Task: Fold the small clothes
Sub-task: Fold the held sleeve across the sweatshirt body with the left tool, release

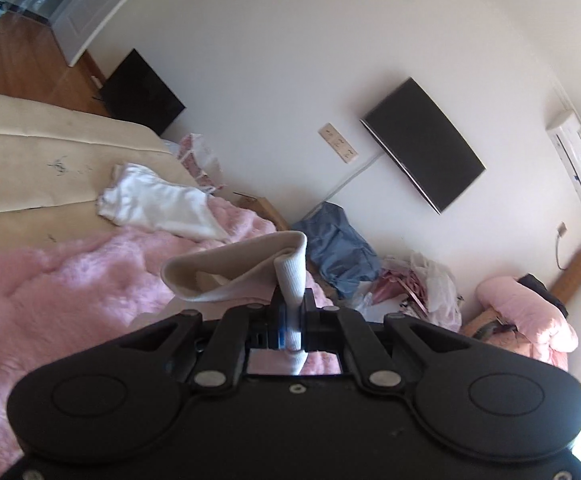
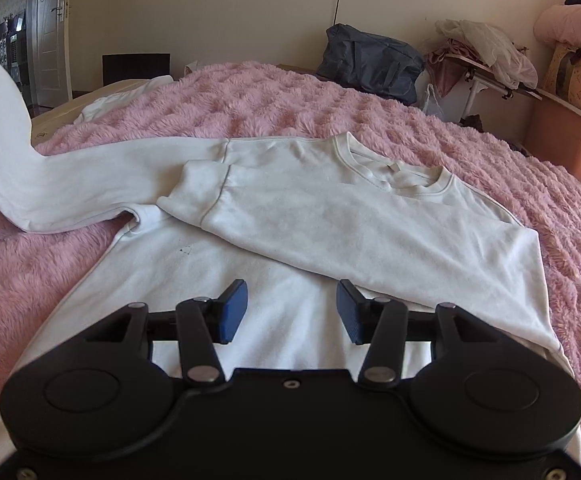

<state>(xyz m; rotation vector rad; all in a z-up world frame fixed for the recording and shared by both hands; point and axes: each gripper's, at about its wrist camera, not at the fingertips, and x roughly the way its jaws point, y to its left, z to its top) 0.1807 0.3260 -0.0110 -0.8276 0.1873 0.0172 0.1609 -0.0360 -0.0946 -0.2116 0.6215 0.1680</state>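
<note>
progress check: white sweatshirt (image 2: 290,232) lies flat on the pink fuzzy bed (image 2: 490,168), one sleeve already folded across the chest. other sleeve (image 2: 50,176) is lifted off to the side, its ribbed cuff (image 1: 290,272) pinched tight in the left tool (image 1: 292,322). right tool (image 2: 292,310) hovers over the body, jaws apart, nothing in them. sleeve and body folds left, i'd guess. no containers visible, just another white garment (image 1: 158,200) further up the bed.
</note>
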